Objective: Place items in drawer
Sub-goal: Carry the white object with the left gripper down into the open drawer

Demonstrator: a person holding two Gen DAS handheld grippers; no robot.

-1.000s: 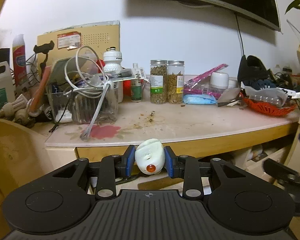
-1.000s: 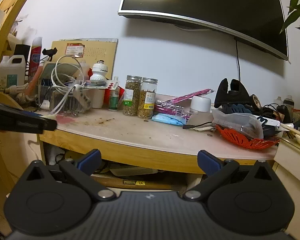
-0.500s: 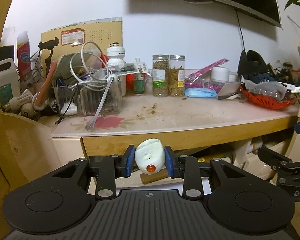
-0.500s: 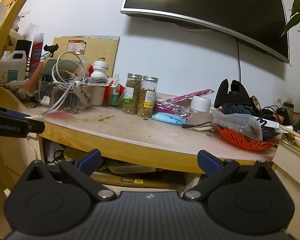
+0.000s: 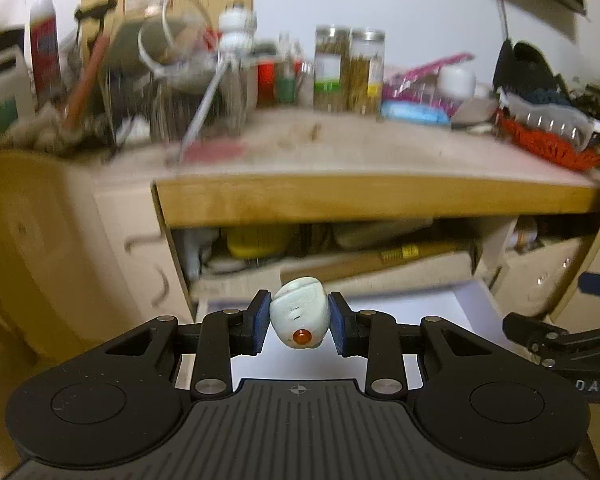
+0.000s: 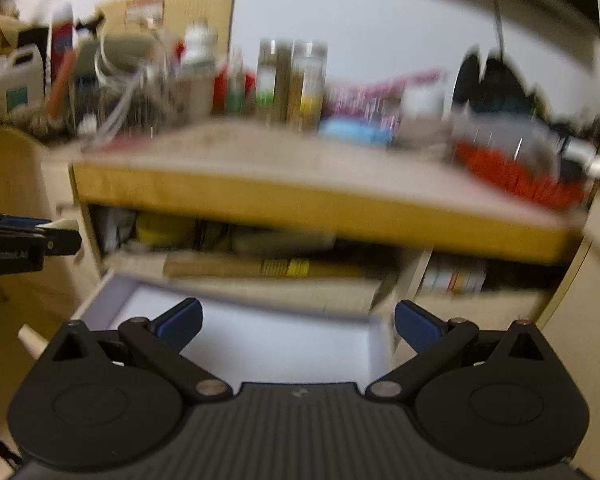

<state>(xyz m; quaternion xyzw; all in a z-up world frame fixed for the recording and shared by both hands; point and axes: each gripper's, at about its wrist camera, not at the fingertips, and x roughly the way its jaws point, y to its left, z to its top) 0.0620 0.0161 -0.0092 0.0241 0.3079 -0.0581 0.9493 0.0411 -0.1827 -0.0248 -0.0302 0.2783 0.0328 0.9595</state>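
Left gripper [image 5: 298,322] is clamped on the small pale-green rounded plastic gadget with an orange button [image 5: 300,316], held between both blue pads above the open white-lined drawer [image 5: 400,312] that sits pulled out under the wooden bench [image 5: 380,200]. Right gripper [image 6: 297,322] is spread wide with nothing in it, hovering over the same drawer [image 6: 259,340]. Step in hand, as I read it: lower and drop the gadget in. To do it well: bring the left gripper down until the gadget is just above the drawer floor, well inside the front and side walls, then release, since a rounded shell probably rolls if dropped from height. Keep it below the bench edge and off the cluttered shelf [image 5: 340,248] behind. Both views are motion-blurred, so slow down before letting go. Keep the right gripper clear of the left's path; they're close.
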